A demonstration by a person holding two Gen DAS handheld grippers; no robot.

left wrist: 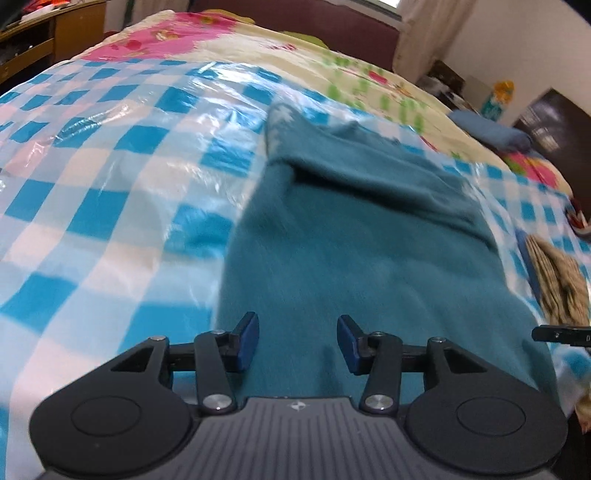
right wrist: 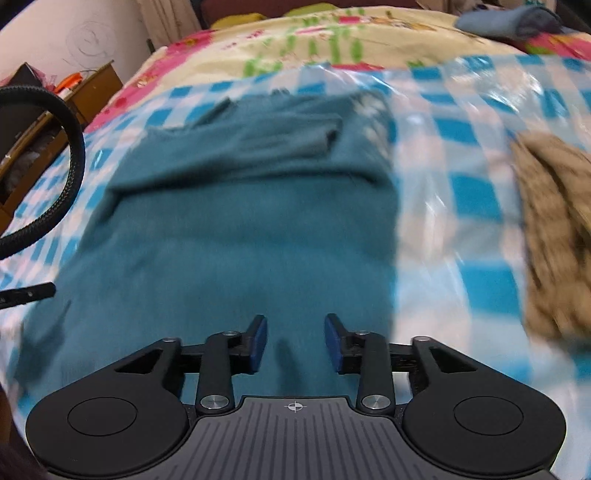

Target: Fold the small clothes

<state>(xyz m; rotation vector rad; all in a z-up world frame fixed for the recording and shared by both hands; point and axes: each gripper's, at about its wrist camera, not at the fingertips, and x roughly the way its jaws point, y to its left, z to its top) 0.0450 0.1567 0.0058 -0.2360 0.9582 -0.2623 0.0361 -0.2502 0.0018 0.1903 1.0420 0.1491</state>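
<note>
Lengthwise, teal garment (left wrist: 351, 258), folded sleeve end farthest from both cameras.

Teal garment (left wrist: 369, 258) (right wrist: 251, 236): knit, lying flat on bed, sleeve folded across far end. Beige garment (left wrist: 557, 280) (right wrist: 554, 229): crumpled, lying to its right, apart.

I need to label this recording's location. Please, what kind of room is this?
Most likely a bedroom at home. The teal garment lies on a bed with a floral bedsheet under a blue checked plastic cover, a dark headboard behind and a wooden shelf unit beside it.
</note>
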